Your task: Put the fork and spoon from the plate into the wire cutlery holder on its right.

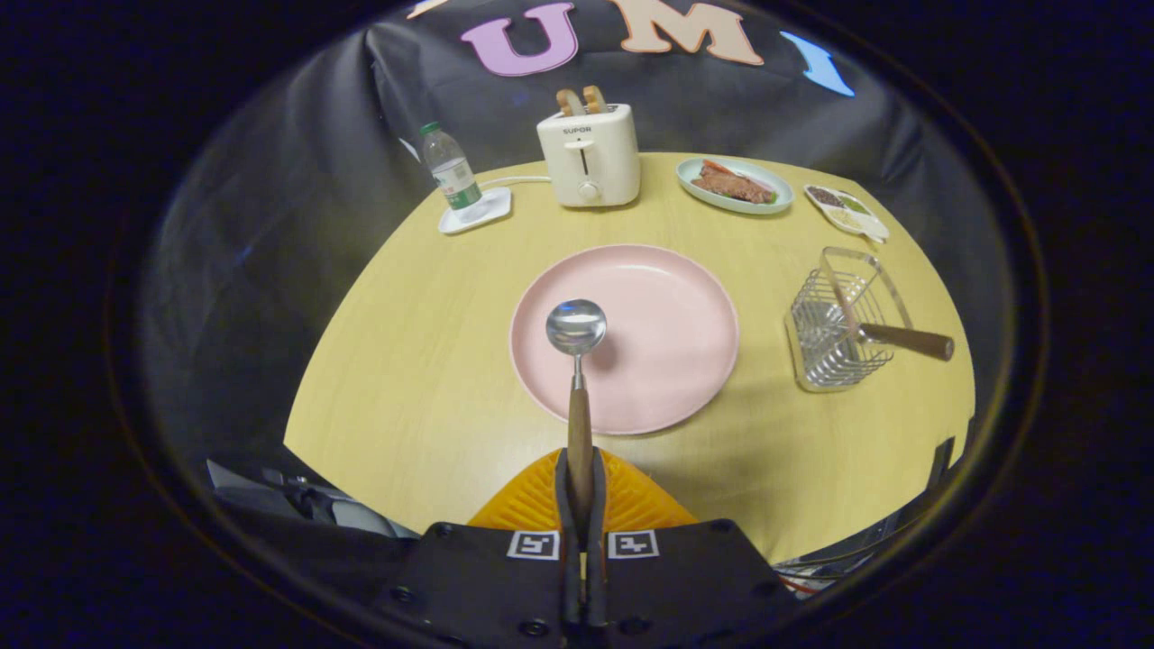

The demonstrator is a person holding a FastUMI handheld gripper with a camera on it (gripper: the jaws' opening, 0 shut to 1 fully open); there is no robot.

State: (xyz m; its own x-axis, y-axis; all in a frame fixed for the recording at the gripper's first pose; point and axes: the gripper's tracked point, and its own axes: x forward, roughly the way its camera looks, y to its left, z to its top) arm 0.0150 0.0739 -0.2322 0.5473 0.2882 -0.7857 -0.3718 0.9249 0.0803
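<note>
Wooden at the handle and shiny metal at the bowl, the spoon (pixel 577 361) is clamped between the gripper (pixel 579 491) fingers, both of which are pressed against the handle's lower end. The spoon is pointed straight ahead, its bowl held over the left part of the pink plate (pixel 667 361), where a small shadow is cast beside it; whether the bowl is touching the plate cannot be told. The plate is set on a pale wooden table (pixel 433 379), just beyond the fingers.

To the right of the plate, well apart from it, the wire cutlery holder (pixel 834 333) is seen. A wooden-handled utensil, taken to be the fork (pixel 892 338), is lodged in it, with the handle sticking out over the right rim; its head is hidden among the wires.

Farther back, a cream toaster (pixel 590 153) loaded with two slices of bread is placed, with a water bottle (pixel 451 171) on a white coaster (pixel 475 213) to its left. To its right are set a pale green dish of food (pixel 735 185) and a small divided tray (pixel 847 212).
</note>
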